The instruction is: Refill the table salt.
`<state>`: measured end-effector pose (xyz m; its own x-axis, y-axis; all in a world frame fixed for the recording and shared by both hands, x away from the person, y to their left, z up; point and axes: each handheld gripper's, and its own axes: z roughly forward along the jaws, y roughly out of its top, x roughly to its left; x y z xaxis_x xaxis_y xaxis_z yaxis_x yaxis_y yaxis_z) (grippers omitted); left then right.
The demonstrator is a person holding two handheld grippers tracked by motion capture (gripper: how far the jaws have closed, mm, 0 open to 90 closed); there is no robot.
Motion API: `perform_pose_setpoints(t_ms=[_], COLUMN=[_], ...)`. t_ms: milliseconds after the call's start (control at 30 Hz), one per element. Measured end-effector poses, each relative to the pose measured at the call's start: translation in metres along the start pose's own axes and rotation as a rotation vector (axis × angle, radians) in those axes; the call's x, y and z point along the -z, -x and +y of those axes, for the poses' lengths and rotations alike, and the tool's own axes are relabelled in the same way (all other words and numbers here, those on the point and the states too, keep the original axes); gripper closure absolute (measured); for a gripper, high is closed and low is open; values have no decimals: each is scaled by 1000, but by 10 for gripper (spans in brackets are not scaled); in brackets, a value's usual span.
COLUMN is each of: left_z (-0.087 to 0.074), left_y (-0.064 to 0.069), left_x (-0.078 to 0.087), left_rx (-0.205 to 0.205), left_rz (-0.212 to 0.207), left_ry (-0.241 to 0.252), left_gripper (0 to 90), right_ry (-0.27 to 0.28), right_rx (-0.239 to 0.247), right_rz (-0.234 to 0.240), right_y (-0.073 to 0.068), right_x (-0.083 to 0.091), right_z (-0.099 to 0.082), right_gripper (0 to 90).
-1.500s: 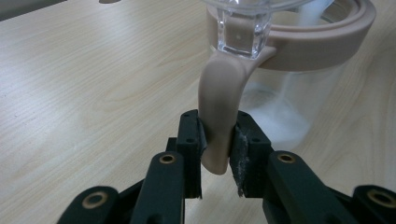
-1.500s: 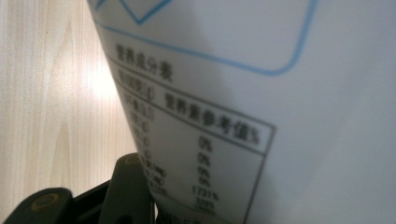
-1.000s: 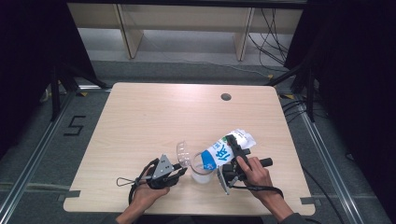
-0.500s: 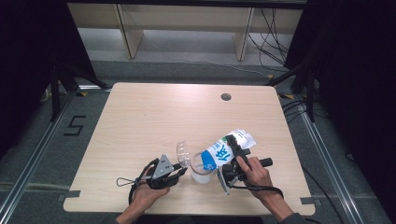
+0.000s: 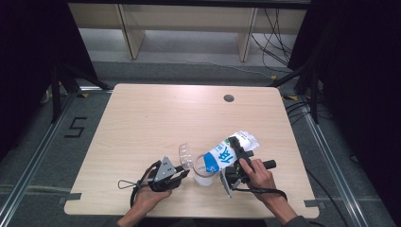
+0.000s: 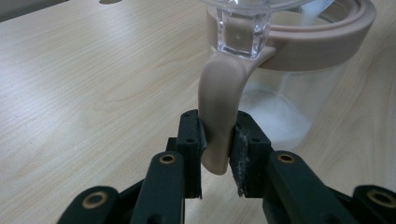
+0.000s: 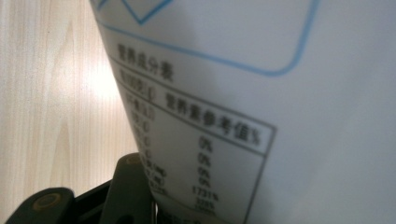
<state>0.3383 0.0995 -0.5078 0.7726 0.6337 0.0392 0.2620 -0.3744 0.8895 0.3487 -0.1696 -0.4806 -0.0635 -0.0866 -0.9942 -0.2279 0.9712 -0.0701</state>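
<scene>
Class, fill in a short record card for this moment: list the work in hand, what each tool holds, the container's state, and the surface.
work: pouring from bag into jar
left tool: shut on the beige handle of the clear plastic jar
right tool: holds the white-and-blue printed bag, tilted mouth-down over the jar
jar lid: clear, flipped open
surface: light wooden table

We see our left gripper (image 6: 217,154) clamped on the beige handle (image 6: 219,116) of a clear jug (image 6: 289,93), both black pads pressing its sides. The jug, banded by a beige rim, stands on the pale wooden table (image 6: 84,84).
</scene>
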Motion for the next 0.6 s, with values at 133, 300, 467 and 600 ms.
perform_pose_setpoints(t_ms=[133, 300, 467, 600], left_z=[0, 0, 0, 0], left_y=[0, 0, 0, 0], left_x=[0, 0, 0, 0], left_rx=[-1, 0, -1, -1], left_rz=[0, 0, 0, 0], left_ry=[0, 0, 0, 0], left_gripper=[743, 743, 743, 743], right_ry=[-3, -2, -8, -9], right_rx=[-14, -10, -14, -13], right_rz=[-8, -8, -6, -5], right_y=[-1, -1, -1, -1], right_x=[1, 1, 1, 1], right_z=[0, 0, 0, 0], right_gripper=[553, 554, 556, 557])
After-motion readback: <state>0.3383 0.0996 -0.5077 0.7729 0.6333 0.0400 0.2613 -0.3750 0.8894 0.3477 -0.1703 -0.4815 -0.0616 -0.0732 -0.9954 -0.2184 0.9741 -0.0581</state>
